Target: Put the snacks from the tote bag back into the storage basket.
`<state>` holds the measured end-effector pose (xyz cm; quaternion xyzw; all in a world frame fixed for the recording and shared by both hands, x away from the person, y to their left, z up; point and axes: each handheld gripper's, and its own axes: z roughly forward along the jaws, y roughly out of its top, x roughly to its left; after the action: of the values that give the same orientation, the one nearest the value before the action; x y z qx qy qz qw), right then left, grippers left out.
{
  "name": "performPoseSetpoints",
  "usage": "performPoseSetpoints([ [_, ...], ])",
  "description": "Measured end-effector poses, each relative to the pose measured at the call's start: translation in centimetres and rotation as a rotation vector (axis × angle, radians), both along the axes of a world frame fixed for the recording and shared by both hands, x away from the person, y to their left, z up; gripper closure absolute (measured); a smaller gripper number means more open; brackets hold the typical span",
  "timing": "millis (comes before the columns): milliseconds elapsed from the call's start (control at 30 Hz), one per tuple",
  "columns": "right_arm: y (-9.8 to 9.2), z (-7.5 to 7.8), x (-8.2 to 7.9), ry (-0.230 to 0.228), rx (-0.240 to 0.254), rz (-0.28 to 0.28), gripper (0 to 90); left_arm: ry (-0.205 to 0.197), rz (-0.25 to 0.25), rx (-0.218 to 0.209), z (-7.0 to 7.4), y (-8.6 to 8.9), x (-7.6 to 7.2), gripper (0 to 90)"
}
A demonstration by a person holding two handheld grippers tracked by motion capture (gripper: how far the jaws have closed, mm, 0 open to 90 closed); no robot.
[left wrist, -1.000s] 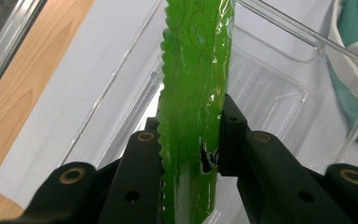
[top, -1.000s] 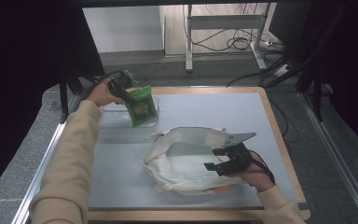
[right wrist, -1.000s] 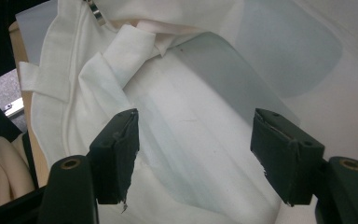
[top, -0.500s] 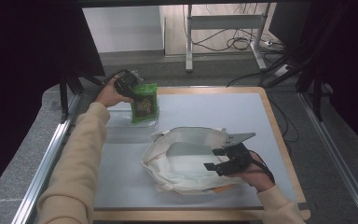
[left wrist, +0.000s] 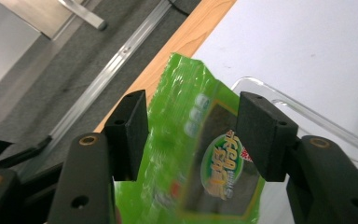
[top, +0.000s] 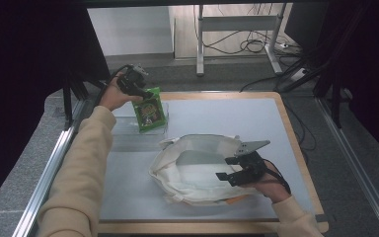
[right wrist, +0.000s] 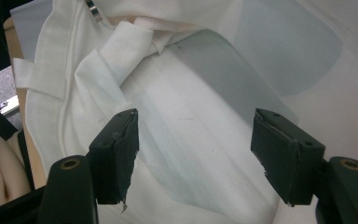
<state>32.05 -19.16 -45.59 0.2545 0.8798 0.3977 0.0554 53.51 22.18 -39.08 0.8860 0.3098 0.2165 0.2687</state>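
A green snack packet [top: 149, 112] stands tilted in a clear plastic tray [top: 128, 132] at the table's back left. My left gripper [top: 145, 94] is at the packet's top edge. In the left gripper view the packet [left wrist: 191, 154] sits between the jaws of that gripper [left wrist: 191, 107], which have just been opening and stand apart from it. A white cloth bag [top: 192, 173] lies open at the front middle. My right gripper [top: 224, 168] hovers at its right rim, jaws wide over the white fabric [right wrist: 74, 70], the gripper [right wrist: 196, 126] holding nothing.
The clear tray's rim [left wrist: 279, 100] shows beside the packet. The grey table mat [top: 237, 118] has a wooden border [top: 296, 148]. Metal rails run along the left side [top: 54, 163]. A desk frame and cables [top: 246, 44] stand on the floor beyond.
The left gripper's jaws have spread apart around the green packet, and the left hand has shifted slightly to the right. The right gripper and the bag have not moved.
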Motion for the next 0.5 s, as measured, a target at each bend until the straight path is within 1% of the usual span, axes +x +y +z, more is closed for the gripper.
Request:
performPoseSetpoints([
  [33, 0.0, 0.0, 0.0, -0.001, 0.001, 0.001, 32.4, 0.005, -0.003, 0.001, 0.1, 0.1, -0.1, 43.3],
  [67, 0.0, 0.0, 0.0, 0.0, 0.001, 0.0, 32.4, 0.013, -0.005, -0.011, 0.1, 0.2, -0.2, 43.3],
  [133, 0.0, 0.0, 0.0, -0.001, 0.0, 0.002, 32.4, 0.011, -0.008, -0.021, 0.2, 0.3, -0.5, 43.0],
  [167, 0.1, 0.0, 0.0, -0.001, -0.001, 0.002, 32.4, 0.02, -0.01, -0.028, 0.2, 0.4, -0.7, 43.0],
  [233, 0.1, 0.0, 0.0, -0.001, 0.0, 0.003, 32.4, 0.018, -0.01, -0.04, 0.1, 0.6, -1.1, 43.0],
  [333, 0.2, 0.0, 0.0, 0.001, 0.0, 0.004, 32.4, 0.031, -0.007, -0.052, 0.2, 0.9, -1.5, 43.6],
  [433, 0.2, -0.1, 0.0, 0.001, -0.001, 0.006, 32.4, 0.041, 0.0, -0.082, 0.2, 1.2, -2.1, 43.5],
  [500, 0.2, 0.0, -0.1, 0.001, 0.002, 0.008, 32.4, 0.052, 0.008, -0.112, 0.2, 1.3, -2.6, 43.6],
])
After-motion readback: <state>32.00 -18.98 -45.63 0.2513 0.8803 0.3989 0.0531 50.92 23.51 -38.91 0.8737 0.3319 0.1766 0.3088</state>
